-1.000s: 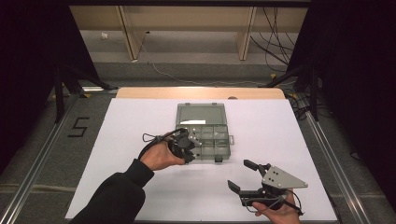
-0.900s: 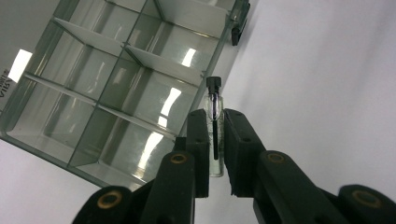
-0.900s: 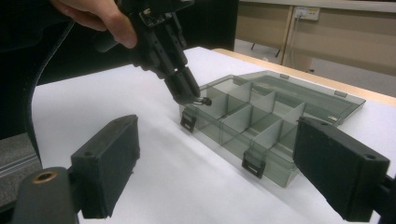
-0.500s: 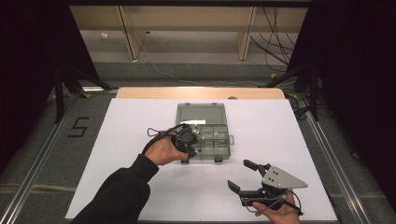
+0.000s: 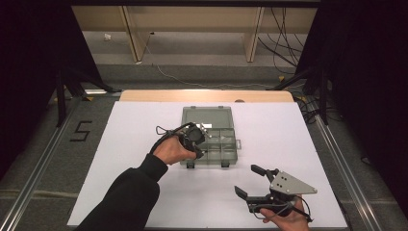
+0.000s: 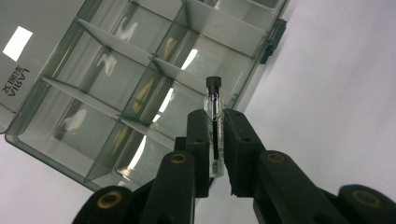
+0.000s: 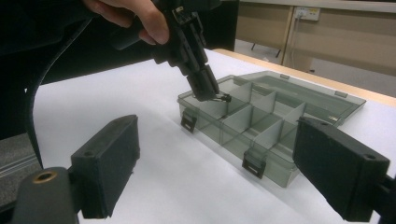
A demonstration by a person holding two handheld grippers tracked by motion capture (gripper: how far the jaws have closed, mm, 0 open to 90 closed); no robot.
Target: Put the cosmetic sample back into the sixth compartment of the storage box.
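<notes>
Jaws on my left gripper [image 6: 215, 140] were closed on a small clear vial [image 6: 214, 133] with a black cap, the cap end sticking out past the fingertips [image 6: 198, 122]. From the left gripper view I saw the vial poised over the near corner of the open compartment box [image 6: 116, 79], above a cell beside the front wall and its dark latch [image 6: 275, 39]. In the high view my left hand [image 5: 169, 150] held that gripper over the box's left front part, with the box lid [image 5: 207, 116] laid flat behind on the white table [image 5: 120, 144]. From the right gripper view the left gripper [image 7: 205, 88] pointed down into the front left cell, its tip just above the dividers; I could not tell whether the vial touched anything. My right gripper [image 5: 255, 182] sat low near the table's front edge, well apart from the box, jaws spread wide and holding nothing.
</notes>
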